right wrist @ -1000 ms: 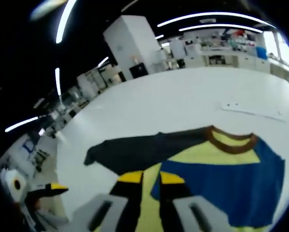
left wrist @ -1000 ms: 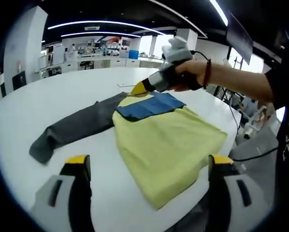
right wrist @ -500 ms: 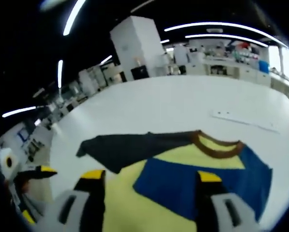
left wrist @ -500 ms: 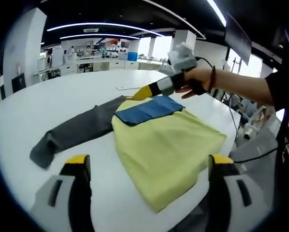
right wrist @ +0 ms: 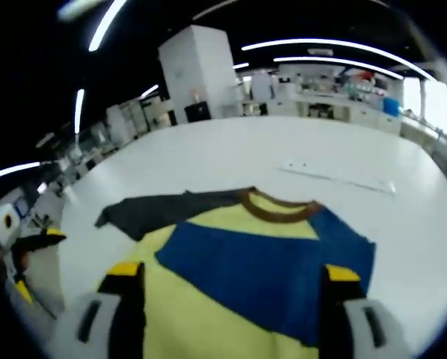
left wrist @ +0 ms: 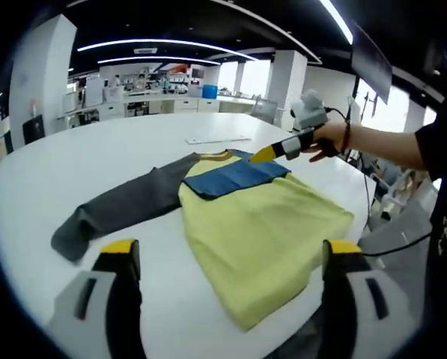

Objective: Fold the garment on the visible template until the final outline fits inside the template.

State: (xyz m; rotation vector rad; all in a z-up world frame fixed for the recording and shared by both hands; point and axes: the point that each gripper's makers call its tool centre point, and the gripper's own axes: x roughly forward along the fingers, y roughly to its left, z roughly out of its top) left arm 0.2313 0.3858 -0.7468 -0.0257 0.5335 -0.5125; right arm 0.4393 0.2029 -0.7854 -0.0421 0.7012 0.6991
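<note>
Garment [left wrist: 260,224]: yellow long-sleeved shirt, blue sleeve folded across its chest, grey sleeve outstretched on white table [left wrist: 73,157]. Right gripper [right wrist: 227,278] has released and lifted clear, jaws apart; left gripper [left wrist: 230,254] likewise spread, empty. Grey sleeve fold remains.

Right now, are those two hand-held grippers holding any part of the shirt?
No, nothing is held. The left hand-held gripper and right hand-held gripper are both open above the shirt, which lies flat on the table.
</note>
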